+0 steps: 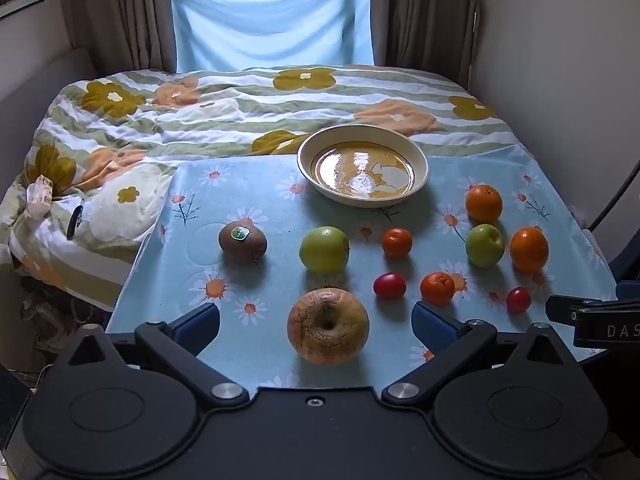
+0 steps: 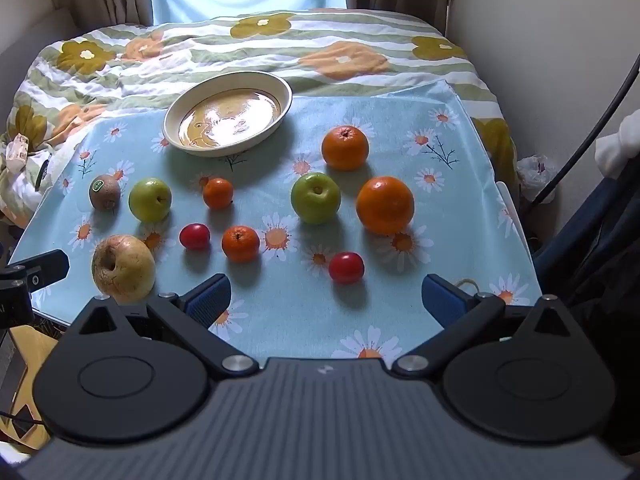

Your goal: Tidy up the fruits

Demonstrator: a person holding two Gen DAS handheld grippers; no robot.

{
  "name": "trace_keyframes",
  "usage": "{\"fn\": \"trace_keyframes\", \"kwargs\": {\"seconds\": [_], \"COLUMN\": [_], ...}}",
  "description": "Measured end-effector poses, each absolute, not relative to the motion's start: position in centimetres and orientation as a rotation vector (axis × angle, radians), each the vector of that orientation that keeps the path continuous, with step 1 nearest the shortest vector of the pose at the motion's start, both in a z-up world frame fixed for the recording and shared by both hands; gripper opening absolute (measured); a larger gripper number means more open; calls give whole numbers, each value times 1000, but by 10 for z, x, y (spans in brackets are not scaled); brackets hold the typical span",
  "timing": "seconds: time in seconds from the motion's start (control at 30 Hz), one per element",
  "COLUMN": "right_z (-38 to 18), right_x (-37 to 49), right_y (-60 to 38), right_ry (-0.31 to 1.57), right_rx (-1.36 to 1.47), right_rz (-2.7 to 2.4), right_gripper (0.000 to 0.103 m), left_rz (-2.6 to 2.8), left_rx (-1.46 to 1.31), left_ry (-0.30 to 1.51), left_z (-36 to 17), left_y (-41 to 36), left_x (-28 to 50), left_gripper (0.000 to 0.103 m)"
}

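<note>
Yellow apple sits dead ahead of the left claw

The left claw [image 1: 316,322] hangs wide open and empty, the yellow apple [image 1: 328,326] at 12 o'clock between its fingers; the bowl [image 1: 362,138] waits further along. The right claw [image 2: 326,300], also released, faces the small red fruit [image 2: 346,267].

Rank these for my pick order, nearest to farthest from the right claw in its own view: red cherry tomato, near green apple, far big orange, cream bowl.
1. Red cherry tomato, just ahead of the right claw.
2. Green apple, centre.
3. Far big orange, behind it.
4. Cream bowl, far left.
</note>
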State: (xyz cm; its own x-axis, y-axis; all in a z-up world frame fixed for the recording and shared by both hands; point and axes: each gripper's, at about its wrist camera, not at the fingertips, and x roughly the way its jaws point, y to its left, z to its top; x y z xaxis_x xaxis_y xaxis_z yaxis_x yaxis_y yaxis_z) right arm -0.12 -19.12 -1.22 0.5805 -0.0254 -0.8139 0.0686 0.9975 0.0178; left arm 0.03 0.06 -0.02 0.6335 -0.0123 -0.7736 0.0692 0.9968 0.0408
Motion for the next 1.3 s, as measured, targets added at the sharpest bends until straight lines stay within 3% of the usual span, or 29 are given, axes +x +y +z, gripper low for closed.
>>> {"fn": "trace_keyframes", "kwargs": {"seconds": [1.3], "right_z": [-14], "right_x": [2], "right_y": [-189], "right_ry": [953], "right_rx": [55], "right_rz": [-40], "right_gripper": [103], "left_rz": [-29], "left_rx": [54], "left_ry": [875], "left_z": [2], "left_y": [5], "left_x": [2], "left_gripper": [103]}}
